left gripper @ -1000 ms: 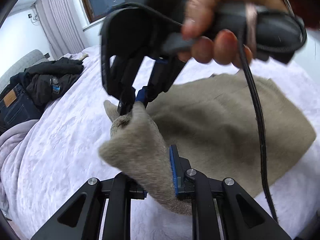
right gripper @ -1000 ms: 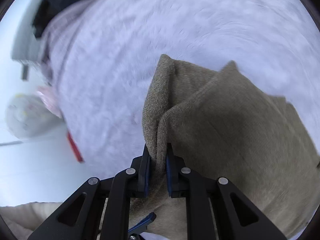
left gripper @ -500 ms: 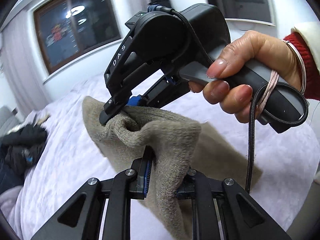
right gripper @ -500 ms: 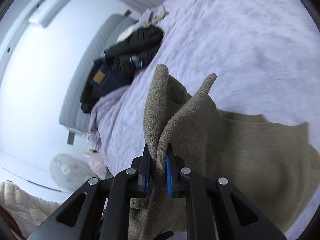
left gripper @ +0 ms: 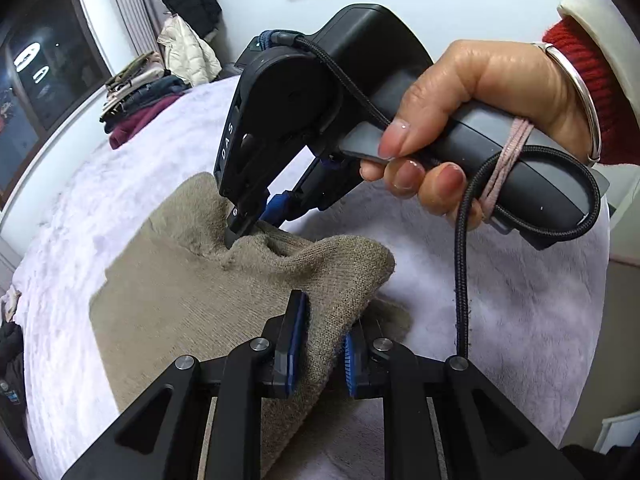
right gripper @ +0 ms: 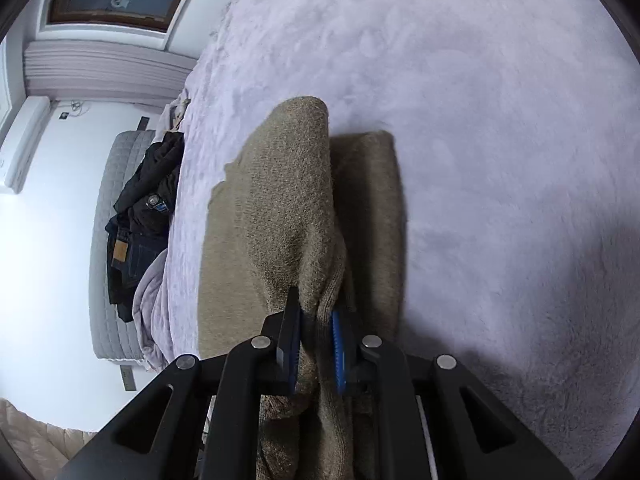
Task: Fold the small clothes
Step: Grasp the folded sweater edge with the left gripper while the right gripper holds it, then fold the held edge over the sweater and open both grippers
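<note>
Left wrist view: compared to a second ago, the beige knit garment (left gripper: 192,292) is now doubled over on the lilac bed (left gripper: 520,300); before, its corner was bunched up in the air. The left tongs (left gripper: 320,344) pinch a fold at the near edge, and the right tongs (left gripper: 256,224), held by a hand (left gripper: 472,116), pinch the far edge.

Right wrist view: the right tongs (right gripper: 316,340) clamp the garment (right gripper: 288,200), whose long axis runs straight away from the camera; earlier it splayed off to the right.
</note>
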A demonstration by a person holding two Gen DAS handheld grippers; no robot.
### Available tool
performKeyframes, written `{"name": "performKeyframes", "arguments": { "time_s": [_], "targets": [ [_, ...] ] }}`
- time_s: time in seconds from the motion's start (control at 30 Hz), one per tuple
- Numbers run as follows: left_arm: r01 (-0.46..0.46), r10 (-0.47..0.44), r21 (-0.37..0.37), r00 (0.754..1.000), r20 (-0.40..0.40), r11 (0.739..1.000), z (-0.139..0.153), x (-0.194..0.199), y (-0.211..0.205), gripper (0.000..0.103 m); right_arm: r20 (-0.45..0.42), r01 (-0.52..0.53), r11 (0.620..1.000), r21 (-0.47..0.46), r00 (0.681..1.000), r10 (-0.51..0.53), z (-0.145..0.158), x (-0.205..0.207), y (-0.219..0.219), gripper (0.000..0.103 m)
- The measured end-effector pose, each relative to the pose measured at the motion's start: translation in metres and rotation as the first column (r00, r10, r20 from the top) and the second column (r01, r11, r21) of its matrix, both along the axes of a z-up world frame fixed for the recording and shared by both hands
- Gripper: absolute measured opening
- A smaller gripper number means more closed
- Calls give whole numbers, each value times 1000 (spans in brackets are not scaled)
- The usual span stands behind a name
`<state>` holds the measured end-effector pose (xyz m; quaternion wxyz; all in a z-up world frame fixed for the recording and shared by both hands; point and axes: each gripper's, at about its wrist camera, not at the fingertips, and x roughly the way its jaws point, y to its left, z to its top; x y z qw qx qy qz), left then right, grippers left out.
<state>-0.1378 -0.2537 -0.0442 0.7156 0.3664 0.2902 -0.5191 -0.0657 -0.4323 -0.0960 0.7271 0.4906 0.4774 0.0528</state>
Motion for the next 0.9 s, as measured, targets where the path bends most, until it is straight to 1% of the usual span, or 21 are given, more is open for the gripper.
{"name": "performKeyframes", "arguments": {
  "time_s": [0.1,0.13,0.17,0.2,0.27,0.33,0.4,0.43,0.47,0.5,0.57,0.6,0.63,0.67,0.77,0.83,0.9],
  "targets": [
    [11,-11,5,1000,-3,1000,0,5,2,18,30,16,999,41,999,-17,-3,-5,-2,14],
    [15,-15,3,1000,-9,1000,-3,11,7,18,45,14,999,48,999,-16,-2,-5,-1,14],
    [21,-21,3,1000,-12,1000,1,10,3,18,56,9,999,52,998,-12,3,-7,-1,14],
    [28,-28,8,1000,-13,1000,-1,10,3,18,57,6,999,47,998,-9,1,-12,-1,14],
    [33,-33,19,999,-6,999,-6,9,5,19,44,8,999,39,999,-10,0,-17,1,14],
    [21,-21,16,1000,14,1000,-9,6,0,19,8,23,999,26,1000,-23,-7,-20,3,15],
    [4,-5,16,1000,16,1000,-8,6,-2,32,-18,45,999,19,999,-45,-14,-23,2,15],
    [-8,8,9,1000,13,1000,-7,6,2,52,-18,60,998,17,998,-59,-16,-25,2,16],
    [-16,16,-3,1000,8,1000,-4,3,6,64,-16,76,997,11,997,-76,-15,-28,2,22],
    [-18,18,-15,1000,3,1000,0,2,12,65,-21,91,996,-5,996,-91,-12,-31,3,27],
    [-23,23,-15,1000,-5,1000,7,2,20,65,-23,122,992,-30,992,-122,-5,-44,4,46],
    [-30,30,-15,999,-12,999,12,4,26,65,-35,134,990,-47,990,-136,0,-50,5,50],
    [-42,42,-18,999,-27,999,17,7,31,65,-45,146,988,-59,988,-148,4,-58,5,53],
    [-59,58,-21,997,-42,998,22,9,37,65,-41,160,986,-54,986,-162,10,-69,6,53],
    [-127,125,-18,988,-95,992,32,29,52,65,-4,184,982,-38,983,-184,33,-99,9,53],
    [-189,187,-9,977,-101,982,37,47,61,65,34,177,984,-12,984,-176,47,-112,16,53],
    [-235,234,-3,967,-105,972,39,58,71,65,46,143,990,-4,989,-142,52,-120,26,53]
  ]
}}
